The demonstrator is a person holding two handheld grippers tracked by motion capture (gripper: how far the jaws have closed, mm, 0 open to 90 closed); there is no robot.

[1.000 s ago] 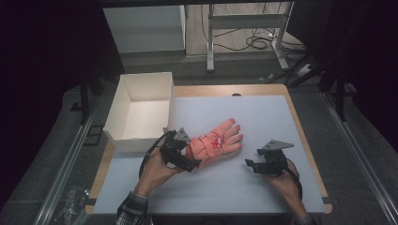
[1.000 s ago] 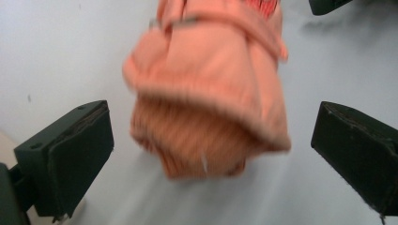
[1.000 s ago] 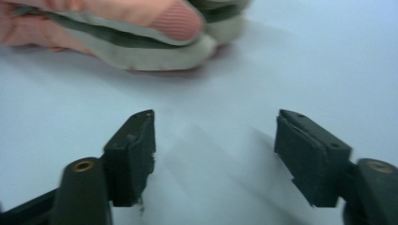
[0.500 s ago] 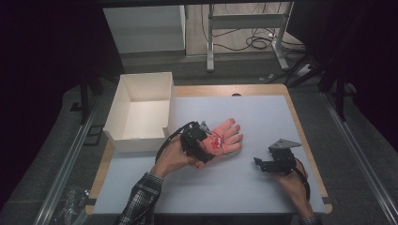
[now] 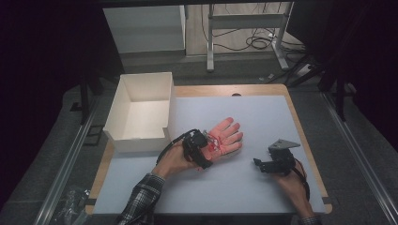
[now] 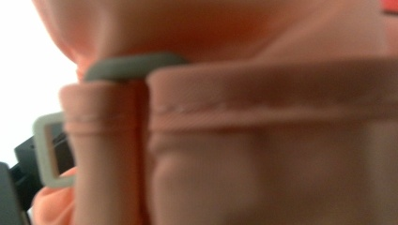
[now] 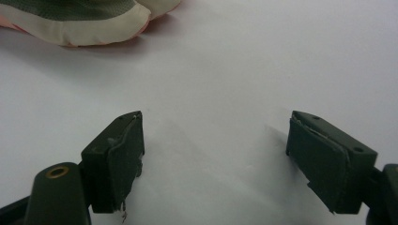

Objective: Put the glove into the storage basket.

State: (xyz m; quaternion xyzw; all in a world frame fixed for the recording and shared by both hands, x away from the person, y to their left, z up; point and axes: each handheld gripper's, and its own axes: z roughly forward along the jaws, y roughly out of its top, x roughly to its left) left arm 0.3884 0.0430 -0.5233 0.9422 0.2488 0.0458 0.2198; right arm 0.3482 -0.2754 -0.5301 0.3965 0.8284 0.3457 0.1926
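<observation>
My left gripper [image 5: 202, 149] sits at the cuff of the orange glove [image 5: 226, 138] lying mid-table beside the white box [image 5: 141, 111]; I can't tell its jaw state. My right gripper [image 5: 268, 165] rests wide apart, empty. Next, I judge, comes lifting the glove toward the box.

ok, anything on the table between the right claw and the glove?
Nothing visible. The right claw sits open over bare white table, with the orange glove off to its left. In the right gripper view, only bare surface lies between its jaws and the glove's edge. The left claw is already at the glove's cuff.
</observation>
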